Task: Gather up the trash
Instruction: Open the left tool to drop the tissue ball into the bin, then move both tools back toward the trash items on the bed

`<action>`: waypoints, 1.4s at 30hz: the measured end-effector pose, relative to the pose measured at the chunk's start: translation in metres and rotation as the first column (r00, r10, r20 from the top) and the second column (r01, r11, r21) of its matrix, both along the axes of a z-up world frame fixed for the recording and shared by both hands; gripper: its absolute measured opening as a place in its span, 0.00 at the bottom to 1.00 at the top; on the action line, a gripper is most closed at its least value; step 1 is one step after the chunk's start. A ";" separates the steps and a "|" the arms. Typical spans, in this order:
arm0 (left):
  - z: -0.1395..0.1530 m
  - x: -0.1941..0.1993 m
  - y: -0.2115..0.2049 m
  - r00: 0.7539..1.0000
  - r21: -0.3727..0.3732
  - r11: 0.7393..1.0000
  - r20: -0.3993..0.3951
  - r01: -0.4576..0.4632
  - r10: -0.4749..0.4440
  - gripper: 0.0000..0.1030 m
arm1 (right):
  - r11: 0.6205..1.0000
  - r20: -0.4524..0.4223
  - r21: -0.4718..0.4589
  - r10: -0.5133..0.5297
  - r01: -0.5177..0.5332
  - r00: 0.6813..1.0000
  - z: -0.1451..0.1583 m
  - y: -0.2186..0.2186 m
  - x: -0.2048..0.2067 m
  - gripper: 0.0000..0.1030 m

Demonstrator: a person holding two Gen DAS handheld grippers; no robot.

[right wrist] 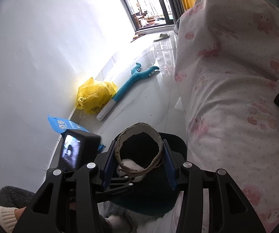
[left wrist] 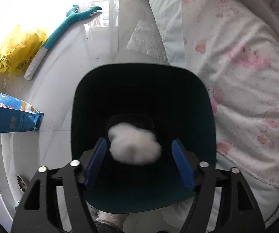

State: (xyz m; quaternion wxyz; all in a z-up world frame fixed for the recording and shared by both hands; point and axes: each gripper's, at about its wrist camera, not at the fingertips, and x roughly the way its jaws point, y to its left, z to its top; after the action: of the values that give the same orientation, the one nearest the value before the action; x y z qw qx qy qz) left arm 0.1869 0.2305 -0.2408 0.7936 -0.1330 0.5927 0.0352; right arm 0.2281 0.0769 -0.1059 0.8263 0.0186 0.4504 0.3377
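Right gripper (right wrist: 138,164), clenched on the cardboard ring (right wrist: 139,149), should release directly above the bin (right wrist: 176,155), not toward 3 o'clock.

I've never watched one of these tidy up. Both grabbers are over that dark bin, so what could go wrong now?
The white wad looks blurred between the open left gripper pads, seemingly dropping; it might snag the bin rim. The right gripper squeezes a cardboard ring above the bin; released off-centre, it could land on the pink blanket.

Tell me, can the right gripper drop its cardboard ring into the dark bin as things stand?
Probably yes. The right gripper holds the cardboard ring directly above the dark bin, whose opening shows uncovered beneath it.
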 end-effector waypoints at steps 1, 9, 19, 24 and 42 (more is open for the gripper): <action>0.003 -0.001 0.002 1.000 -0.004 1.000 0.012 -0.001 0.001 0.78 | 1.000 -0.001 -0.001 -0.002 0.002 1.000 -0.001 0.000 0.001 0.45; 0.036 -0.018 0.027 0.991 0.014 0.999 0.132 -0.030 0.028 0.85 | 1.000 -0.005 -0.017 -0.007 0.007 1.000 -0.010 0.008 0.009 0.45; 0.092 -0.045 0.059 0.945 0.017 0.997 0.321 -0.076 0.066 0.85 | 0.998 -0.033 -0.058 -0.009 0.007 0.999 -0.036 0.031 0.015 0.45; 0.120 -0.055 0.058 0.918 0.069 0.995 0.395 -0.067 0.035 0.85 | 0.996 -0.051 -0.089 0.001 -0.006 0.999 -0.050 0.047 0.020 0.45; 0.192 -0.088 0.060 0.794 0.091 0.989 0.607 -0.118 0.039 0.89 | 0.973 -0.137 -0.208 0.069 -0.097 0.988 -0.110 0.095 0.015 0.45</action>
State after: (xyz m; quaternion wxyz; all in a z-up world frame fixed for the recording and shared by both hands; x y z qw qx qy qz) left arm 0.0993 0.2904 -0.0488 0.9454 -0.1124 0.2999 0.0608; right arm 0.2428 0.1717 -0.2162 0.7779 -0.0678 0.5368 0.3196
